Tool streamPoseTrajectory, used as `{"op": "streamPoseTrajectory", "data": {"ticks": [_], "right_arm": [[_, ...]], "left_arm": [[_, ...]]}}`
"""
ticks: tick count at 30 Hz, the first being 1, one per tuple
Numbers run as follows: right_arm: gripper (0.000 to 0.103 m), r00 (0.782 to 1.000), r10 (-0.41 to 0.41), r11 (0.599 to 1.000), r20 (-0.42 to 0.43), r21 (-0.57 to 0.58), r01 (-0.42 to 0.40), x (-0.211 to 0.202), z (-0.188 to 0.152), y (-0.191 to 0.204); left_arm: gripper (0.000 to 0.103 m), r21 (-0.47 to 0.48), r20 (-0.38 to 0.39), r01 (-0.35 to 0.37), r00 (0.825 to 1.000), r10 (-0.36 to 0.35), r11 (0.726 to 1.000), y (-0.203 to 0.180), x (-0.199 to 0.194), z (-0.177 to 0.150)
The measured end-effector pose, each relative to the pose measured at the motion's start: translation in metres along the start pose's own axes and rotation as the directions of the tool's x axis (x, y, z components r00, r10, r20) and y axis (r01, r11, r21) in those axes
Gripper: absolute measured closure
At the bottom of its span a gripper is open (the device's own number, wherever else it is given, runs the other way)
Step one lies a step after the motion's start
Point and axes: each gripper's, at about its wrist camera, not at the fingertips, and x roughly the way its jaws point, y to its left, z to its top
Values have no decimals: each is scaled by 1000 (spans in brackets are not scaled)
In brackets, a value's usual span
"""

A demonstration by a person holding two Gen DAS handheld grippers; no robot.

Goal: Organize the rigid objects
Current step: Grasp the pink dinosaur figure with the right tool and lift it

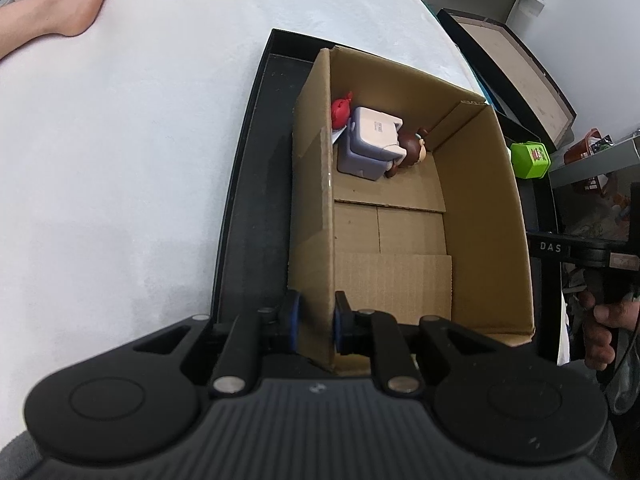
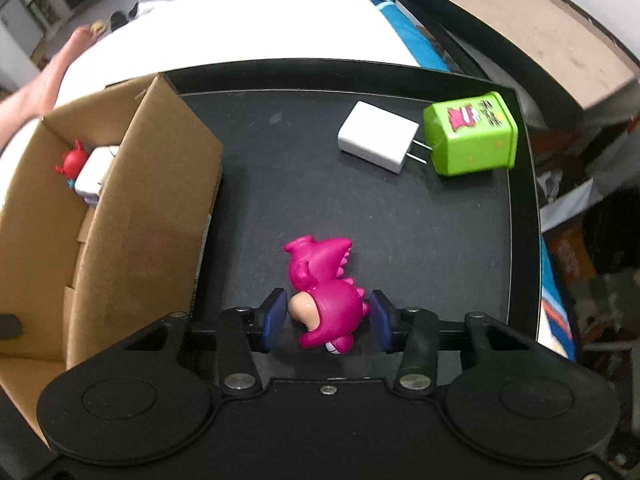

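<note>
Our right gripper brackets the pink plastic dinosaur figure, pads not yet pressing; our left gripper clamps the brown cardboard box wall. Three toys boxed; white charger, green cube remain.

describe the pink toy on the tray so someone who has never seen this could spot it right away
Find the black tray beside the cardboard box. At its near edge, between the right gripper's blue pads, lies a magenta dinosaur figure. The white charger and green cube sit at the far end; only it is pink and spiky-backed.
</note>
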Motion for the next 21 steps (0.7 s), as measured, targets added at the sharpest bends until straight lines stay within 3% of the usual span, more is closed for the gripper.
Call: {"op": "streamPoseTrajectory", "data": {"ticks": [13, 21], "right_arm": [[59, 999, 29, 993, 47, 111, -34, -26, -10, -8], [59, 997, 3, 988, 83, 156, -16, -46, -5, -8]], "left_arm": [[87, -8, -3, -4, 1000, 4, 1000, -1, 0, 1], [87, -8, -3, 1, 1000, -1, 1000, -1, 0, 0]]}}
